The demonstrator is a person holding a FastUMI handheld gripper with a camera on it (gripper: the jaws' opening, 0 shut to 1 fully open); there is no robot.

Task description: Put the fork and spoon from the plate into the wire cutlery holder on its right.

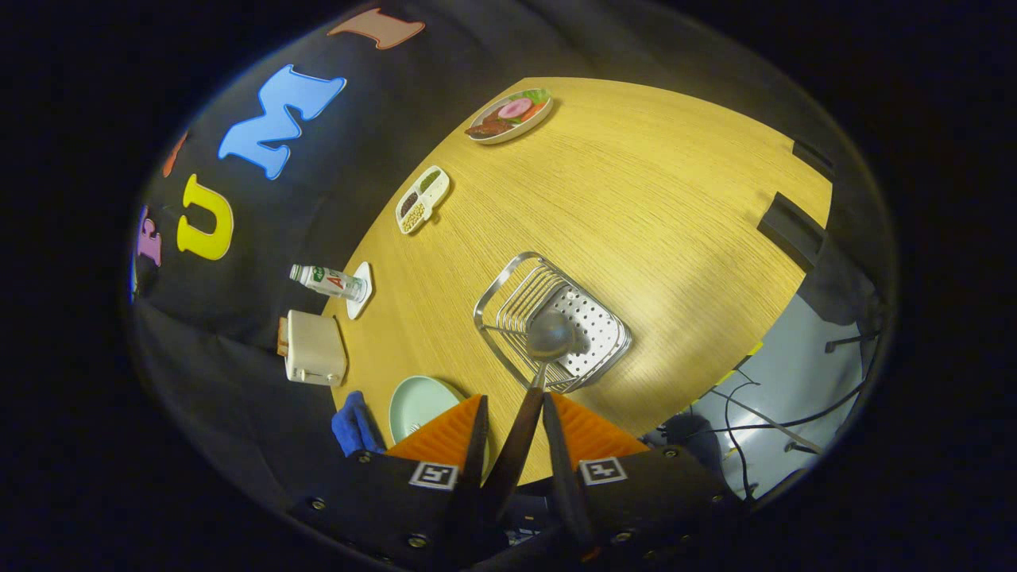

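While the shiny metal spoon [548, 338] hangs bowl-out over the square wire cutlery holder [556, 322], the tool [515, 433] has both fingers clamped on its dark handle, which runs back between them. So the spoon is off the plate and poised right above the holder's perforated base, though not yet resting in it, by the look of it. Judging from that, the spoon's half of the job is nearly home: it wants lowering in and letting go. The fork is harder to call; something pale and pronged seems to peek out on the round pale-green plate [417, 401] beside the near finger, but it is too hidden to say for sure, and no fork is visible in the holder. Out across the yellow wood-grain surface [675, 199] sit a white divided dish of beans [422, 199], a plate of play food [509, 116], a small bottle lying on a white coaster [332, 281], a cream toaster-like box [315, 348] and a blue cloth [355, 425]. Past the far edge, cables trail over a grey floor [775, 381].
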